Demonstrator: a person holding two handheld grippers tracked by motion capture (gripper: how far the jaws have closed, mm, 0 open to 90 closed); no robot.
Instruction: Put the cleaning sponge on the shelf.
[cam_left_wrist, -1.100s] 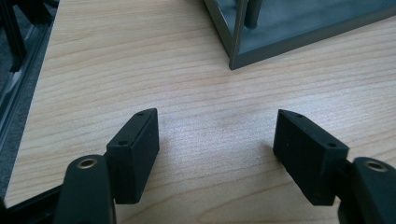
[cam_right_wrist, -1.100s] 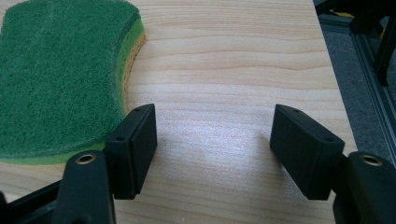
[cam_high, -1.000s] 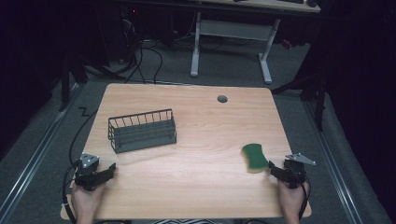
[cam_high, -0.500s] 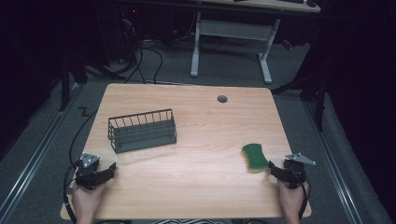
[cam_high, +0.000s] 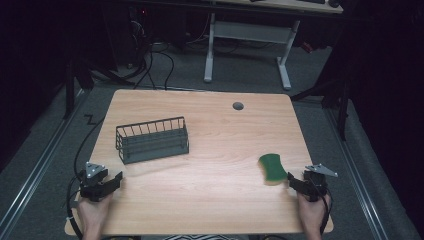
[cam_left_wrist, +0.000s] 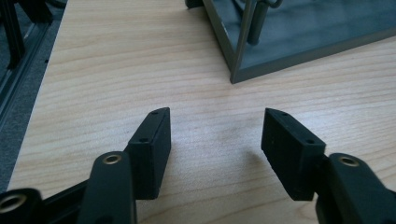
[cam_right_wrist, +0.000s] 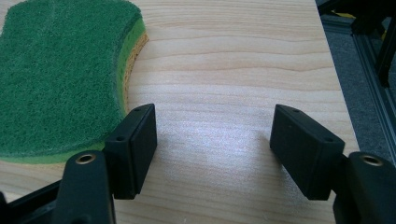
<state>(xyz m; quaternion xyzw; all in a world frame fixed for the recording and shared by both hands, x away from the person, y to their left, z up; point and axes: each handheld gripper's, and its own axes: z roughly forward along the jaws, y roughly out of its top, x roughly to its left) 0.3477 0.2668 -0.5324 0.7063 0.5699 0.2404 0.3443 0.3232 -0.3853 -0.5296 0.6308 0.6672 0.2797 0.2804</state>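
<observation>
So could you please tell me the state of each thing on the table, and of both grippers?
Rack: upright, empty as far as seen, untouched.
Sponge: flat, green side up, not held.
Left gripper: open, empty, near the rack.
Right gripper: open, empty, beside the sponge.

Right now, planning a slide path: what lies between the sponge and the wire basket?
Nothing: the high view shows bare wooden table between the sponge and the wire basket.

rack (cam_high: 152, 140) left on table (cam_high: 220, 210), sponge (cam_high: 272, 168) seemingly flat, right
</observation>
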